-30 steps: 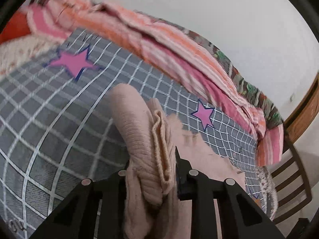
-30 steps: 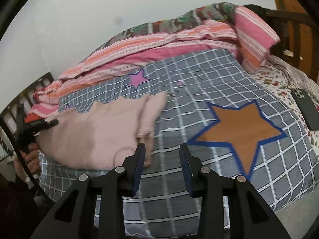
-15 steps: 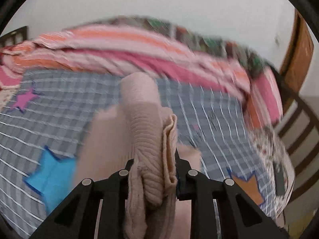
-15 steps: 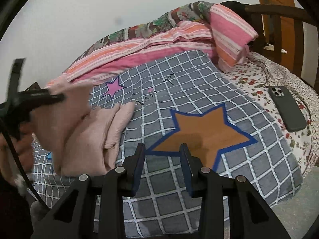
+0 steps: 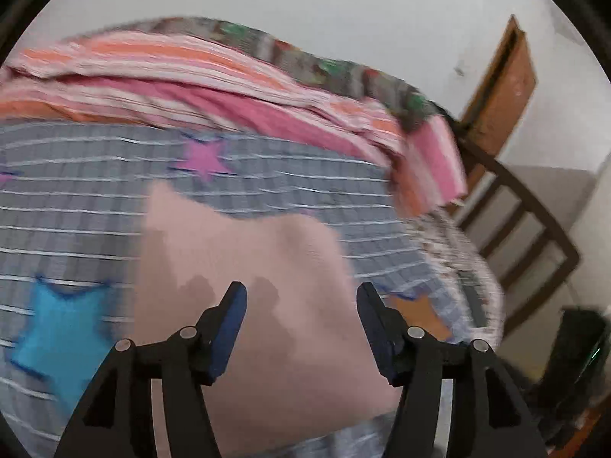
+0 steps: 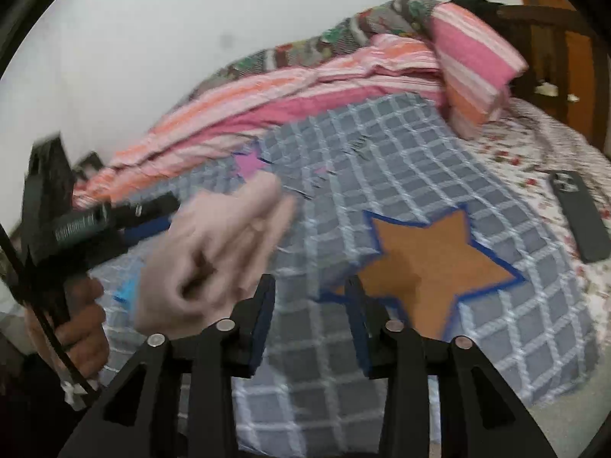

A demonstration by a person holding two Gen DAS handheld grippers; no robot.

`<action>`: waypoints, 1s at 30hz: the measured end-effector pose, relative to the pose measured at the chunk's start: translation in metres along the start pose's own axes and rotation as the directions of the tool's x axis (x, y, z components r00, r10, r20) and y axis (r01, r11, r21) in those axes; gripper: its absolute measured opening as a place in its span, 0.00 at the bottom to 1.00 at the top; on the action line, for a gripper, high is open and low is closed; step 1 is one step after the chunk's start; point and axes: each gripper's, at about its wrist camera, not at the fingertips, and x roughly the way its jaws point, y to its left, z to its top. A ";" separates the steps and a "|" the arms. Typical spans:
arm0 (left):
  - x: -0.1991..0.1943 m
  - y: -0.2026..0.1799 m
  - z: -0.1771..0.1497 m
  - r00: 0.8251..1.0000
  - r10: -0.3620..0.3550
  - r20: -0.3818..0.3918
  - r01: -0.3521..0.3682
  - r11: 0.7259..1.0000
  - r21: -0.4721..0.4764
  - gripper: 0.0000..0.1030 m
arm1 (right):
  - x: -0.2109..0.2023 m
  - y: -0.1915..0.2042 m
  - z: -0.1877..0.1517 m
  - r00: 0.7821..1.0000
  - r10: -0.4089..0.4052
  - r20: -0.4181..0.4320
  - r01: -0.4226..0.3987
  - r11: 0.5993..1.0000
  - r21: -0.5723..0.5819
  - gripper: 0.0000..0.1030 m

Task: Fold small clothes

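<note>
Released since the earlier frame: left gripper (image 5: 301, 305) no longer clamps the pink knit garment (image 5: 244, 267), and its jaws have just been opening.

Left jaws now stand apart with nothing pressed between the pads; the garment lies below them on the grey checked blanket (image 5: 68, 198), toward the blanket's near edge, between the blue star (image 5: 57, 336) and the orange star (image 6: 431, 263). Motion blur hides its folds. Right gripper (image 6: 309, 305) hovers over the blanket's near edge beside the orange star, jaws also just opening, parted and empty. A hand (image 6: 72, 328) carries the left gripper at the left of the right wrist view. Striped bedding (image 6: 305, 84) lines the far edge; a phone (image 6: 580, 213) lies on the floral sheet (image 6: 534, 145).
</note>
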 end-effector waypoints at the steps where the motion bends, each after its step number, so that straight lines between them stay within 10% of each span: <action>1: -0.007 0.015 -0.003 0.998 0.064 -0.006 -0.064 0.998 0.003 0.56 | 0.002 0.004 0.003 1.000 0.025 0.005 -0.025 1.000 0.005 0.43; 7: -0.011 0.066 -0.026 0.988 0.132 -0.079 -0.135 0.991 -0.021 0.56 | 0.037 0.048 0.019 0.979 0.203 0.007 -0.204 0.979 0.028 0.43; 10: -0.008 0.080 -0.037 0.988 0.118 -0.096 -0.123 0.991 -0.049 0.56 | 0.070 0.065 0.017 0.982 0.178 -0.057 -0.176 0.984 0.034 0.40; 13: -0.008 0.087 -0.041 0.995 0.059 -0.079 -0.066 0.994 -0.089 0.56 | 0.087 0.076 0.012 0.991 0.099 -0.091 -0.100 0.995 -0.006 0.12; 17: -0.011 0.093 -0.044 0.997 0.025 -0.068 -0.030 0.996 -0.081 0.56 | 0.061 0.068 -0.001 0.992 0.117 0.039 -0.115 0.992 -0.044 0.10; 21: -0.008 0.096 -0.043 0.998 -0.001 -0.069 -0.004 0.997 -0.074 0.56 | 0.085 0.039 -0.025 0.994 0.063 -0.086 -0.059 0.997 0.051 0.10; 30: -0.021 0.115 -0.027 0.998 -0.066 0.016 0.067 0.992 -0.107 0.56 | 0.099 0.035 0.007 0.994 0.089 -0.063 -0.084 0.994 0.073 0.61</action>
